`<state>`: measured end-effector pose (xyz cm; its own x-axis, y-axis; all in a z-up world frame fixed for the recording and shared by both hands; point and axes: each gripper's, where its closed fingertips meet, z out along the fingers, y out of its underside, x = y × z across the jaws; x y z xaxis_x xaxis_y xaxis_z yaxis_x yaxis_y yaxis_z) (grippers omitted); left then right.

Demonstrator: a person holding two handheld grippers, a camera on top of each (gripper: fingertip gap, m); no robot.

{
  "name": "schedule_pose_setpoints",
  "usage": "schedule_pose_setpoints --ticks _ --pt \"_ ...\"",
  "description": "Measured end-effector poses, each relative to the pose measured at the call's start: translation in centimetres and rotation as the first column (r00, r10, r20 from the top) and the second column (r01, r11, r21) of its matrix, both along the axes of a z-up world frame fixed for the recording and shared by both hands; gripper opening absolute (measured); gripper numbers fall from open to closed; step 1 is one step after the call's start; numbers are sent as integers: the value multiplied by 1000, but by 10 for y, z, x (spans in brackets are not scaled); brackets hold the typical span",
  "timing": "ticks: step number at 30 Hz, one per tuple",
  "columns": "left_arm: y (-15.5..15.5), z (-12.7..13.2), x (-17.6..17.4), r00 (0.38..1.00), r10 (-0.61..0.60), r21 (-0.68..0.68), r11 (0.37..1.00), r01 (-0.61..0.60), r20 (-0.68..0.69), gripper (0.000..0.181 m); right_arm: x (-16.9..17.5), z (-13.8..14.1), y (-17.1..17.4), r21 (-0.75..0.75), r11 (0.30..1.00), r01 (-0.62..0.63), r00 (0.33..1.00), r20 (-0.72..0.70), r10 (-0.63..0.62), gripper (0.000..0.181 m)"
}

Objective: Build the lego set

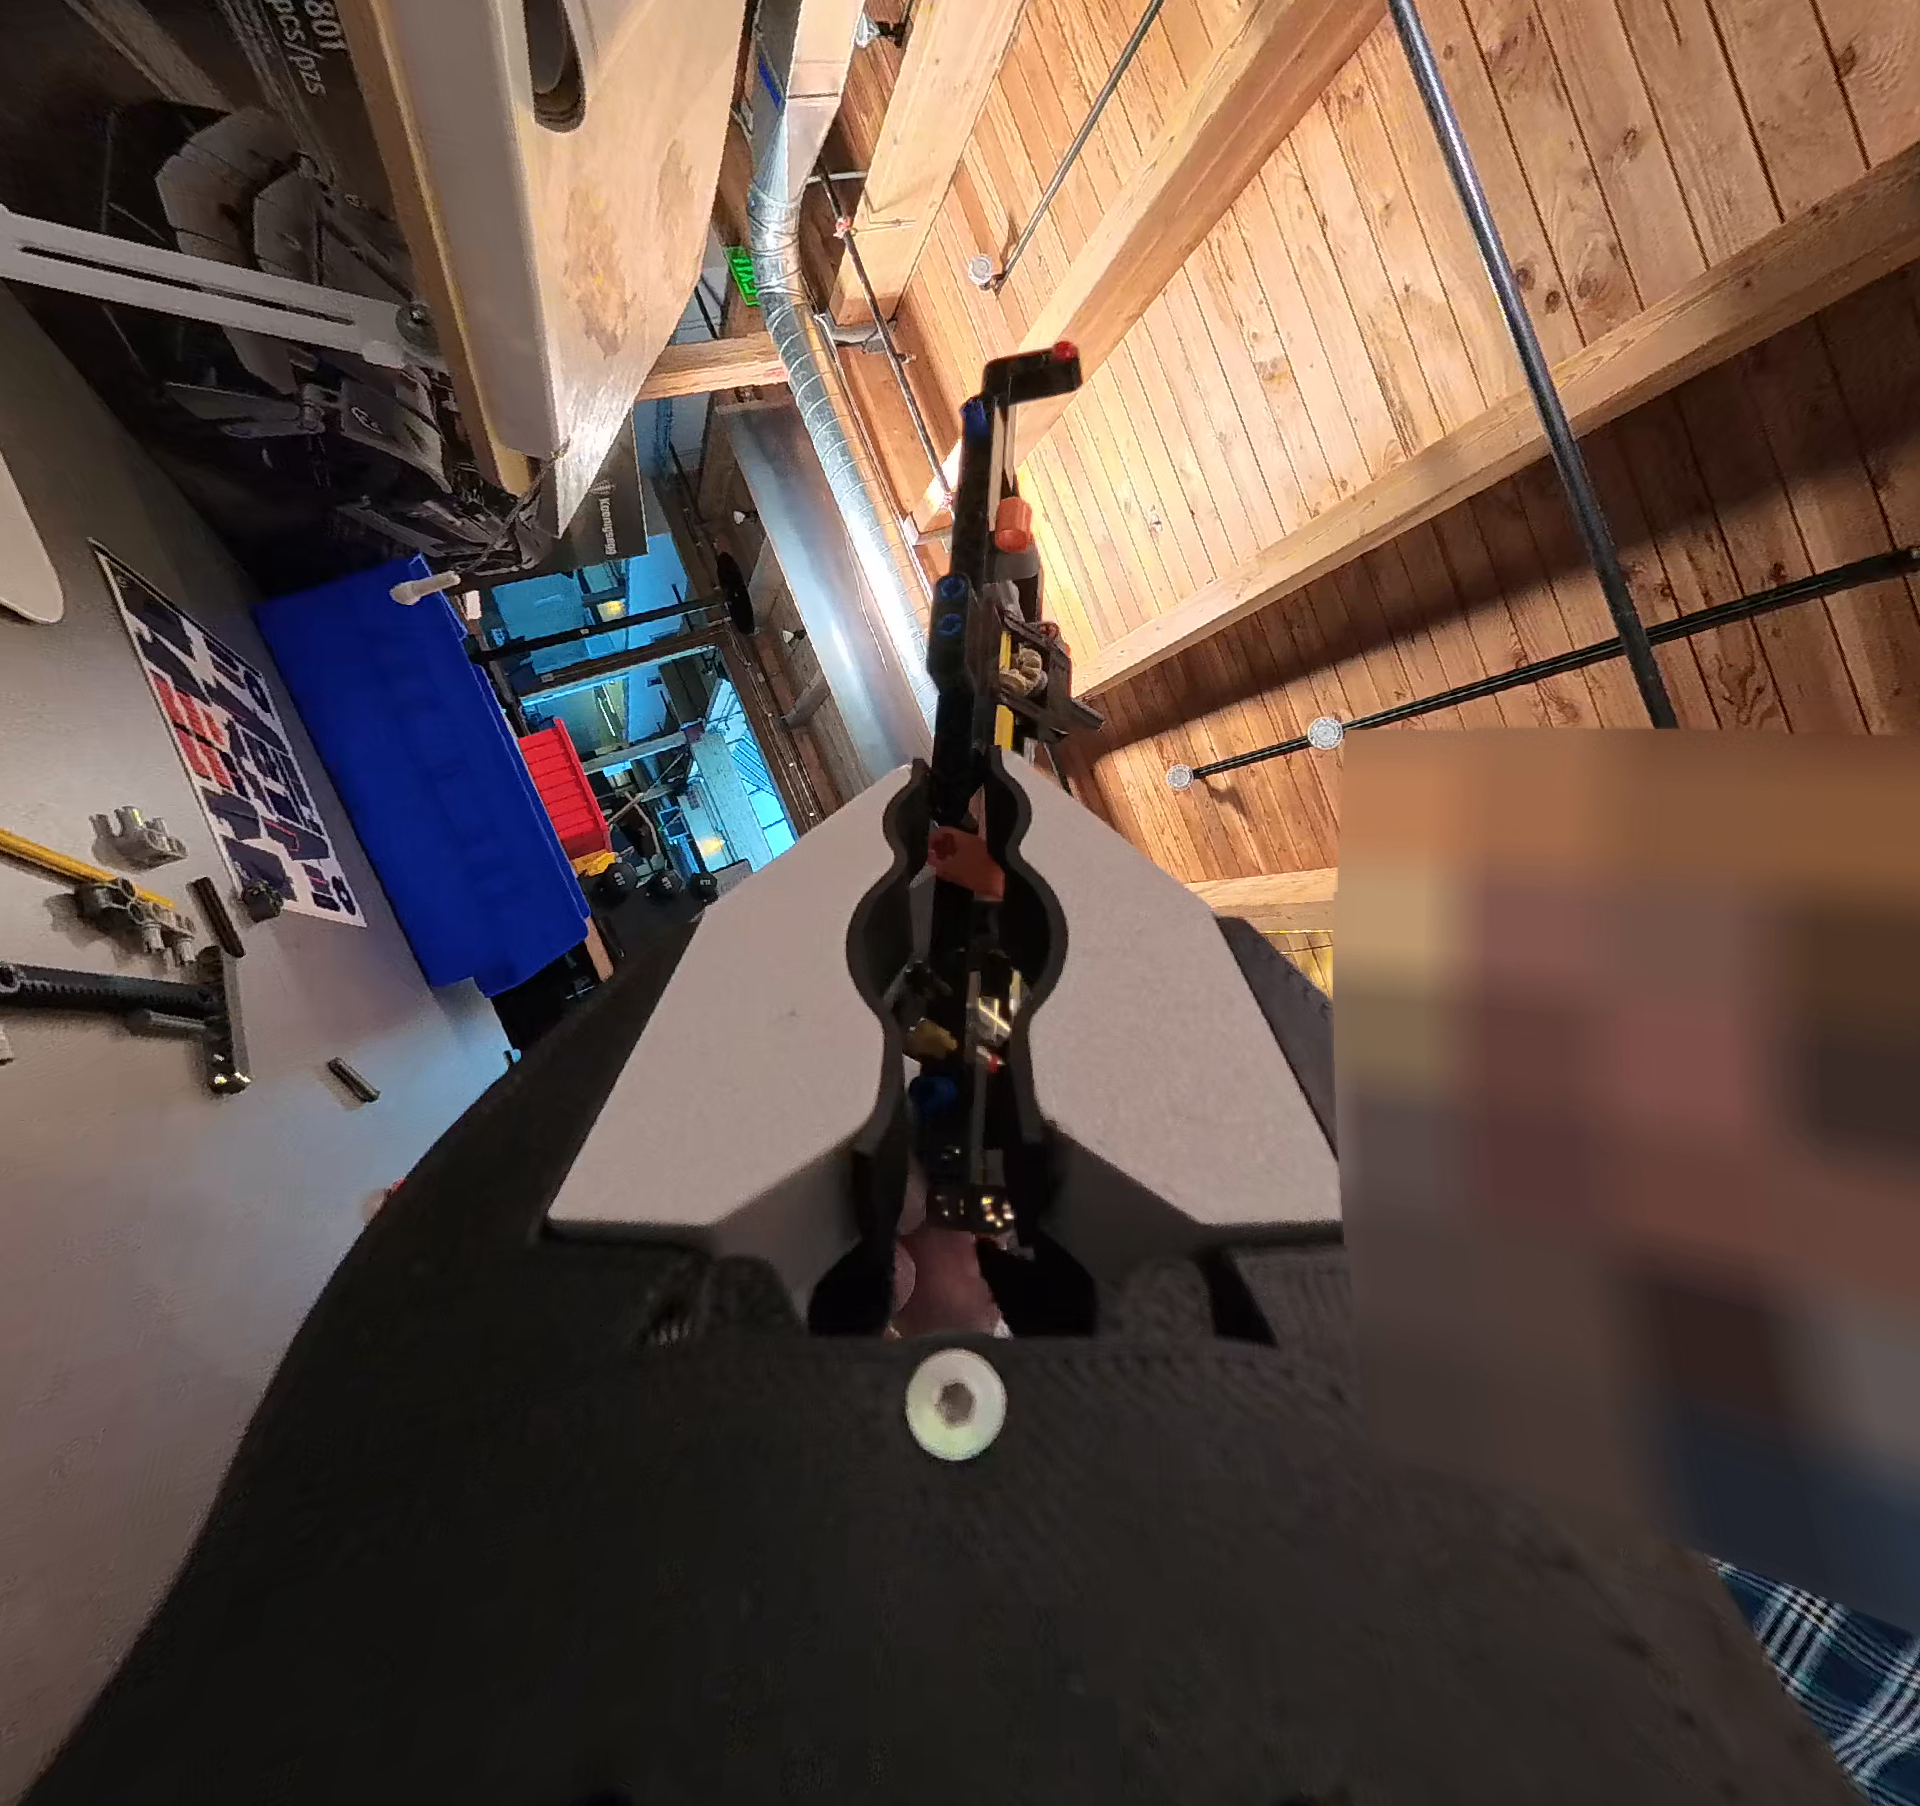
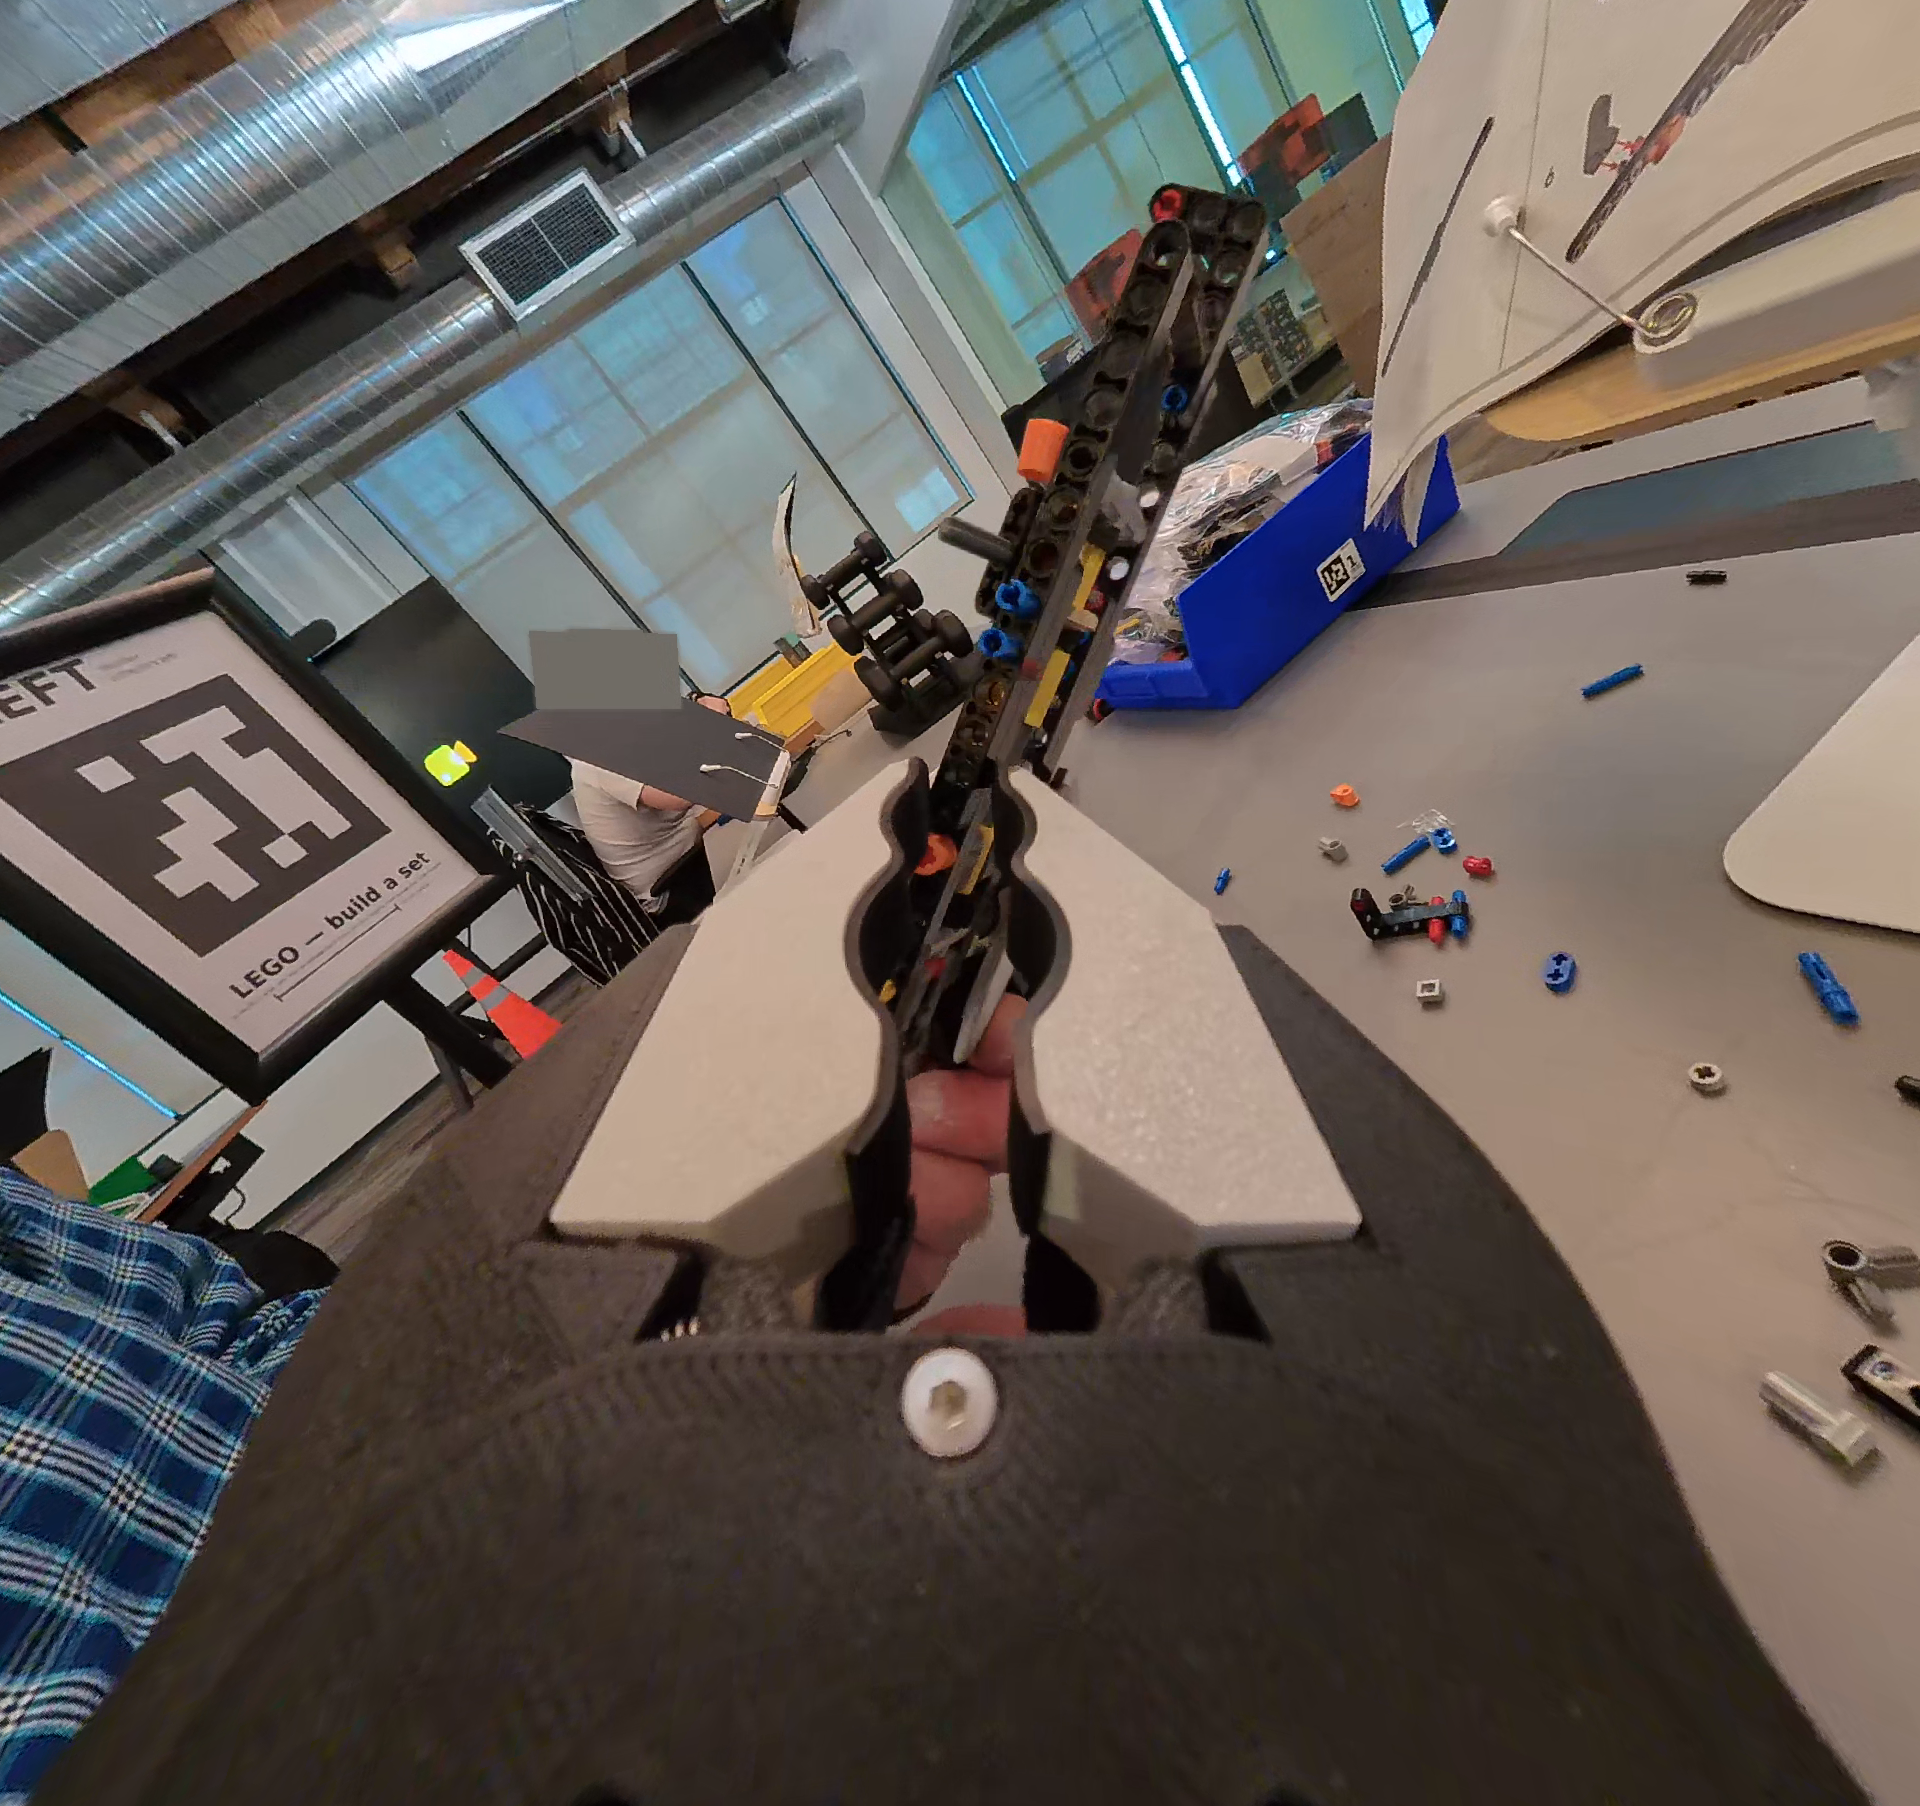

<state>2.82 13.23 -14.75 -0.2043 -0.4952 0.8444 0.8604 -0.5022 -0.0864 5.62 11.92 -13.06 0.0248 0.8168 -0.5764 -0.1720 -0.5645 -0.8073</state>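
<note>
Both the left gripper (image 1: 961, 800) and the right gripper (image 2: 961, 790) are clamping the long black studded beam assembly (image 1: 971, 613) at frame centre. Only the right wrist view is showing the scattered small blue and red pieces (image 2: 1423, 915), at its right.

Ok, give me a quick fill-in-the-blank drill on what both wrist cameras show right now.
1. The left hand-held gripper is shut on the long black beam assembly, which points toward the wooden ____.
2. The right hand-held gripper is ____ on the same assembly.
3. Loose small pieces lie on the ____ table.
4. The plastic bin is ____.

Missing: ceiling; shut; grey; blue
</note>
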Motion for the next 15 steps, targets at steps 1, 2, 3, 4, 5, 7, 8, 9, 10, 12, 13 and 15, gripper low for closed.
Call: schedule_pose_setpoints --ticks 1,2,3,4,5,7,8,9,10,12,13,15 --pt "0 -1 0 1000 -1 -2 1000 1 4 8 0 0 0 0 1000 3 1000 0 -3 9" --pt "0 -1 0 1000 -1 -3 1000 1 7 8 0 0 0 1 1000 5 1000 1 -5 9" --pt "1 -1 1 1000 -2 -5 1000 2 9 8 0 0 0 2 1000 7 1000 1 -7 9" --pt "1 -2 1 1000 -4 -7 1000 4 12 8 0 -1 0 4 1000 10 1000 2 -10 9" --pt "1 -2 1 1000 -5 -8 1000 5 14 8 0 -1 0 6 1000 11 1000 4 -11 9" --pt "2 -3 1 1000 -5 -9 1000 5 15 8 0 -1 0 6 1000 14 1000 3 -14 10" --pt "2 -3 1 1000 -5 -10 1000 5 17 8 0 -1 0 7 1000 16 1000 4 -16 10" --pt "2 -3 1 1000 -6 -10 1000 6 18 8 0 -1 0 9 1000 19 1000 5 -19 10" --pt "2 -3 1 1000 -7 -10 1000 7 20 8 0 -1 0 10 1000 20 1000 4 -20 10" --pt "2 -4 2 1000 -7 -12 1000 8 24 9 0 -1 -1 15 1000 23 1000 4 -23 10" --pt "2 -4 2 1000 -9 -12 1000 9 28 9 0 -1 -1 16 1000 23 1000 1 -23 10" --pt "3 -6 3 999 -11 -16 1000 12 42 10 -1 0 -2 20 999 25 1000 -4 -24 11"
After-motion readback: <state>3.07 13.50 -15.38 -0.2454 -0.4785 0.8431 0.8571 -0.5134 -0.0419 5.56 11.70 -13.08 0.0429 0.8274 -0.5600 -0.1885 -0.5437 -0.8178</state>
